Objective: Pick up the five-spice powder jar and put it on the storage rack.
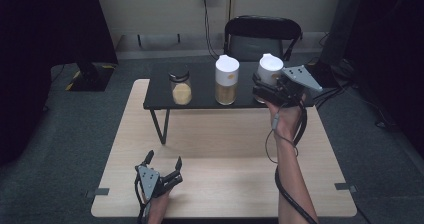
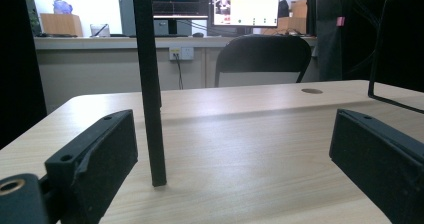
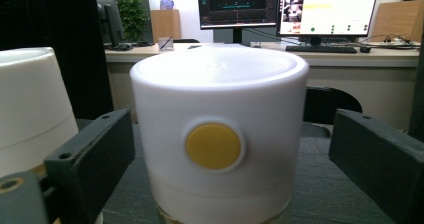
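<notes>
On a low black stand (image 1: 200,103) stand three jars: a small glass one with a dark lid (image 1: 181,86), a tall one with a white lid (image 1: 226,79), and a white-lidded jar (image 1: 270,68) at the right. My right gripper (image 1: 262,91) reaches around that right jar. In the right gripper view the jar's white lid (image 3: 220,109) with a yellow button (image 3: 213,146) sits between the jaws of my right gripper (image 3: 232,154), with a gap on each side. My left gripper (image 1: 164,160) rests open near the table's front edge, its jaws (image 2: 235,154) holding nothing.
The wooden table (image 1: 220,144) carries the stand, whose black leg (image 2: 150,84) rises just ahead of the left gripper. The tall jar's lid (image 3: 30,104) is close at the left of the right gripper. A black chair (image 1: 262,34) stands behind the table.
</notes>
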Motion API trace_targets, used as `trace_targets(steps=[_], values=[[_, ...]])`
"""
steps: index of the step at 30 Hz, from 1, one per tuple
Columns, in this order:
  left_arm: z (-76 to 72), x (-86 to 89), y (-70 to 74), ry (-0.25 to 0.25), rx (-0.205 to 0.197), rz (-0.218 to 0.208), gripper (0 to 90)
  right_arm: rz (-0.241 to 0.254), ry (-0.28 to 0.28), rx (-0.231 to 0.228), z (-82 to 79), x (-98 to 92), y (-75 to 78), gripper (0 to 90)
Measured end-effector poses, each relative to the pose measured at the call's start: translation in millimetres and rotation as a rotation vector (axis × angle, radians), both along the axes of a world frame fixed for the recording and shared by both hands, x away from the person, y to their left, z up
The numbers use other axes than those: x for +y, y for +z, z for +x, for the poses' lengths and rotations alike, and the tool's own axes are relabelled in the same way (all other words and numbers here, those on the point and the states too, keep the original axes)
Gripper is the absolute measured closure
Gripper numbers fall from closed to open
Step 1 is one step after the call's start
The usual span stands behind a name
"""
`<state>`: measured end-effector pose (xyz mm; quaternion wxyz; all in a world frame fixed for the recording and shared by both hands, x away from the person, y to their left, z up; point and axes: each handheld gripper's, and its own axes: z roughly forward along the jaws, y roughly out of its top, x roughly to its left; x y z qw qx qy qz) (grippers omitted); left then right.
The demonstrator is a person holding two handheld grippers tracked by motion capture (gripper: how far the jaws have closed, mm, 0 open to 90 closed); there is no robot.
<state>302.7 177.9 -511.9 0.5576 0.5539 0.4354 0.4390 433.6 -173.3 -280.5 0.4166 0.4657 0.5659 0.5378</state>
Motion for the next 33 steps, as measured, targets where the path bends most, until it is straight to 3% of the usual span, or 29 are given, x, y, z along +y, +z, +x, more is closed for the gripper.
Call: trace_targets(steps=[5,11,17,24,33], values=[[-0.1,0.2,-0.1,-0.002,-0.001,0.0,4.6,0.012,0.001,-0.008,-1.0,-1.6,2.3,0.0],[-0.2,0.3,-0.1,-0.003,-0.002,-0.001,4.6,-0.031,-0.016,-0.006,-1.4,1.6,-0.1,0.0],[-0.2,0.2,-0.1,-0.002,-0.002,-0.001,4.6,-0.007,-0.019,-0.007,-3.8,-1.6,-1.9,0.0],[-0.2,0.2,-0.1,-0.002,-0.002,-0.001,4.5,-0.033,-0.03,-0.024,-9.5,1.4,-3.9,0.0],[-0.2,0.3,-0.1,-0.002,-0.002,-0.001,4.3,-0.012,-0.015,-0.033,-14.7,0.5,-6.4,0.0]])
